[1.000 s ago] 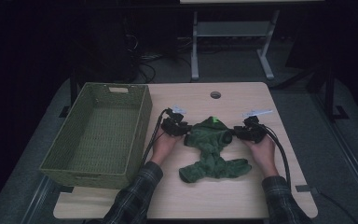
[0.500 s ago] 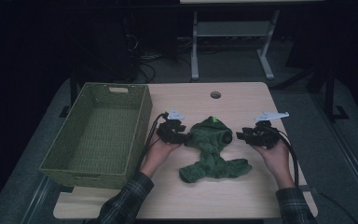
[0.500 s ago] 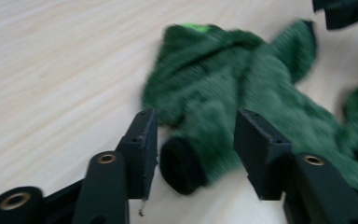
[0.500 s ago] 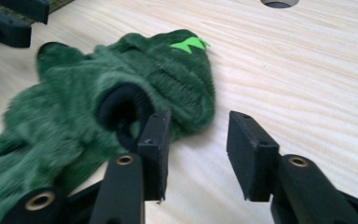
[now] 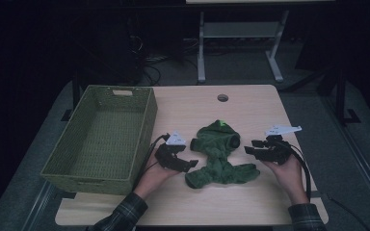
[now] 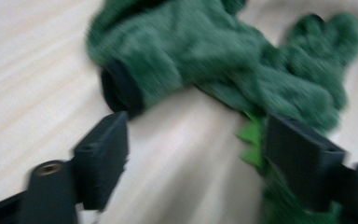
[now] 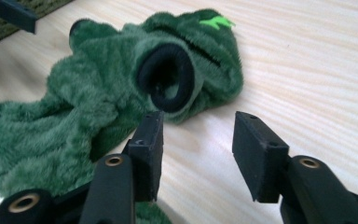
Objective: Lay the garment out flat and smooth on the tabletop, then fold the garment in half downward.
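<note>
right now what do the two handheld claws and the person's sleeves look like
Both are black: the left claw and the right claw each have two blocky rectangular jaws, brass-coloured screw holes near the jaw bases, a pale three-cornered plate on top and a trailing black cable. The person wears dark plaid sleeves.

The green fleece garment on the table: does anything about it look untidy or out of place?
Yes. The green fleece garment lies crumpled and bunched on the table, not flat or folded, beside the woven basket, which holds nothing. Both the left gripper and the right gripper are open beside it, holding nothing. No damage shows.
</note>
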